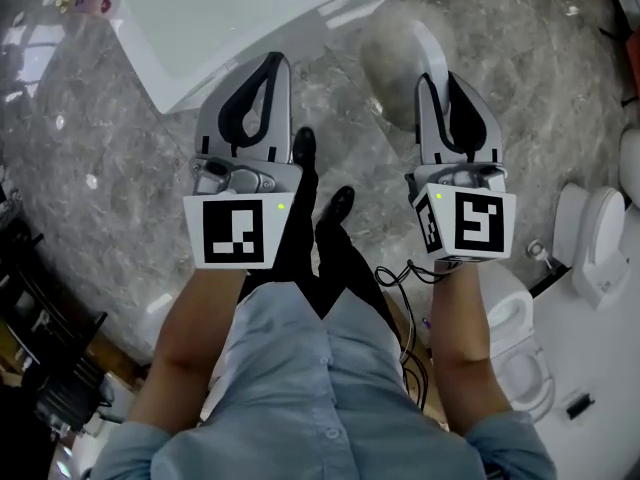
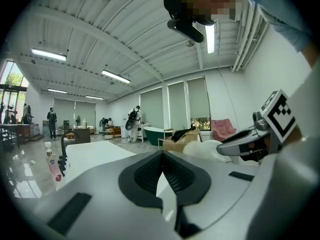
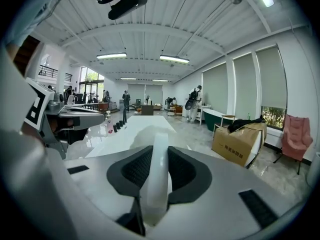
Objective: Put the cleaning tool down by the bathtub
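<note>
Head view: we are observing the left gripper (image 1: 275,60) with its jaws closed together, holding nothing; the right gripper (image 1: 445,76) is clamping the white cleaning tool (image 1: 398,48), whose rounded head is showing near the corner of the white bathtub (image 1: 250,18), over the grey marble floor (image 1: 100,138); whether it is touching the floor we cannot tell. Left gripper view: we are seeing the pads meeting at their tips, nothing between them. Right gripper view: we are finding both pads pressing on the tool's white handle; the bathtub is lying beyond.

Pale-blue shirt (image 1: 318,393), black trousers (image 1: 335,253)
</note>
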The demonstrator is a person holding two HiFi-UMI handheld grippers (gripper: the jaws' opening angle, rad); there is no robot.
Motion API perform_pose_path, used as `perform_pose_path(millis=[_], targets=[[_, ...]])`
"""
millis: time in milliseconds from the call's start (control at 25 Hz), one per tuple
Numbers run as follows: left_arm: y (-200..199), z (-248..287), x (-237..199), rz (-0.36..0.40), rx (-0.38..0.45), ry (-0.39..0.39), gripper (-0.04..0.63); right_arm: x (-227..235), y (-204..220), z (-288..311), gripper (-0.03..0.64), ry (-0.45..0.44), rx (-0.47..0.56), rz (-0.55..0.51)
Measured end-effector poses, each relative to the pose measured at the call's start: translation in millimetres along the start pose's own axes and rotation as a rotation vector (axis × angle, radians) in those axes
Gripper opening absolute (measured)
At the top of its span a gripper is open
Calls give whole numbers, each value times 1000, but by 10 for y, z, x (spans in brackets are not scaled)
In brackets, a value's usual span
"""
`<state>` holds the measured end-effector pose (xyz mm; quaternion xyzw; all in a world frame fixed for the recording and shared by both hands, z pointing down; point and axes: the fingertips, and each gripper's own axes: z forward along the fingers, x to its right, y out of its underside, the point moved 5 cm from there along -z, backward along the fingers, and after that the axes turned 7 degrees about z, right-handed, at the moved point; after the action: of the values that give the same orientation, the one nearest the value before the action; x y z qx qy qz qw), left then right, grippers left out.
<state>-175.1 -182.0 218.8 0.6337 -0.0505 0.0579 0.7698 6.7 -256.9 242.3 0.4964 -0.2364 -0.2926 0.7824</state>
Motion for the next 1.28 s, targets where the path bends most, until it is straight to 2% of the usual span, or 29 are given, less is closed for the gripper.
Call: perform_pose_path(millis=[800,1280], targets=[[1404,614,19,-27,-91,93,15,-56,1255,890,101,-14,-123,47],[2192,843,103,-48,-123,103,15,-55,1979,1341,101,-50,-165,34]])
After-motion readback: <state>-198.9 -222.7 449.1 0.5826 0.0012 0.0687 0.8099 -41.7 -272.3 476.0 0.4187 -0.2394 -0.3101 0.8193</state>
